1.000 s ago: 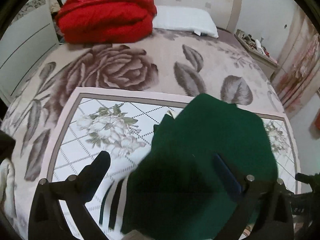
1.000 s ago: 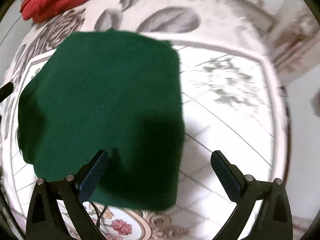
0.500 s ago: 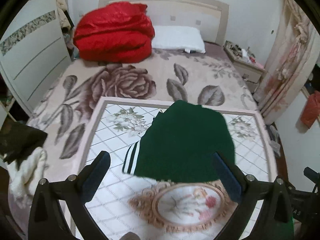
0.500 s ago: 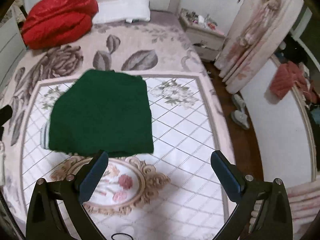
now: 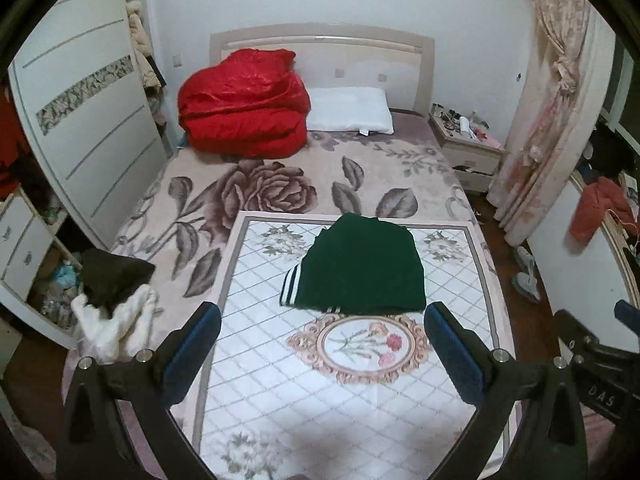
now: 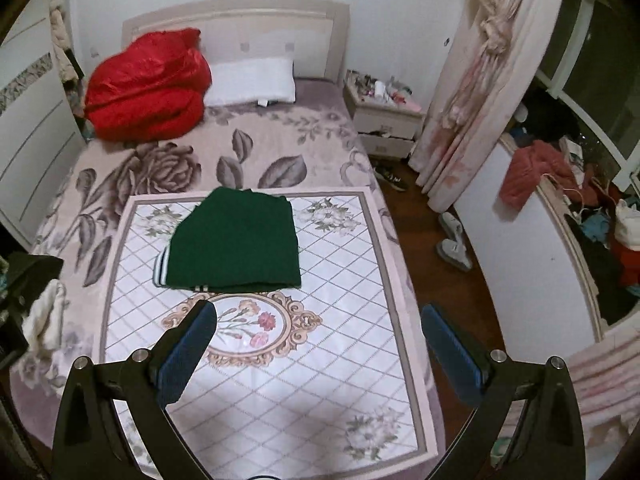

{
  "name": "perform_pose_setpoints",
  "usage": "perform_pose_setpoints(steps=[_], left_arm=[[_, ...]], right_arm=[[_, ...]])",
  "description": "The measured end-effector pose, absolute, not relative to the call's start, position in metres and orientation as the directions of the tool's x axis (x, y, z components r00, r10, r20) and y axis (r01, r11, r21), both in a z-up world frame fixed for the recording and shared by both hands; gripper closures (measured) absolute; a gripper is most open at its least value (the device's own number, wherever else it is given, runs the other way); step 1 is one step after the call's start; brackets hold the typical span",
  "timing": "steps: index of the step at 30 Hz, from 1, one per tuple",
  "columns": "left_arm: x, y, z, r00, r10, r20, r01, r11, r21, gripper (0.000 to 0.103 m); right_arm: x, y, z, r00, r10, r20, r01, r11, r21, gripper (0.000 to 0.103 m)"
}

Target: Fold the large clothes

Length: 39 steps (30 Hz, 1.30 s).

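Above the near end of the bed, both grippers were held high and level, pointing forward over the white floral mat toward the headboard. The left gripper had its two blue-padded fingers spread wide apart, with nothing between them and no contact with any fabric. The right gripper was in the same condition: fingers fully spread, empty, clear of the mat. In the left wrist view, part of the right gripper's black frame showed at the lower right edge.

The folded green garment lay flat on the far half of the mat, well apart from both grippers. Its white-striped cuff protruded at the left edge, and a short striped band showed under the near edge.

A red quilt and a white pillow sat at the head of the bed. A heap of dark and cream clothing lay at the bed's left edge.
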<state>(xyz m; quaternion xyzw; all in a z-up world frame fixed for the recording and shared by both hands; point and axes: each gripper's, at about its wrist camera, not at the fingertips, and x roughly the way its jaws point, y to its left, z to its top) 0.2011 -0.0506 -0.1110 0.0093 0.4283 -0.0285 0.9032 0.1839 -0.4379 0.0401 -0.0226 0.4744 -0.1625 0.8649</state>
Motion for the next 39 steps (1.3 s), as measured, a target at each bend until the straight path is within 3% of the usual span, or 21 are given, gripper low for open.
perform_pose_setpoints(steps=[9, 16, 39], left_arm=[[0.128, -0.041, -0.048, 0.67, -0.028, -0.742, 0.043, 0.999, 0.001, 0.0], [0.093, -0.033, -0.026, 0.681, -0.01, -0.732, 0.033, 0.999, 0.017, 0.0], [0.063, -0.034, -0.007, 0.713, -0.002, -0.701, -0.002, 1.0, -0.005, 0.0]], right_arm=[[0.094, -0.413, 0.135, 0.549, -0.306, -0.778, 0.264, 0.947, -0.185, 0.0], [0.048, -0.399, 0.174, 0.586, -0.294, -0.755, 0.259, 0.951, -0.169, 0.0], [0.035, -0.403, 0.213, 0.636, -0.243, -0.732, 0.19, 0.969, -0.156, 0.0]])
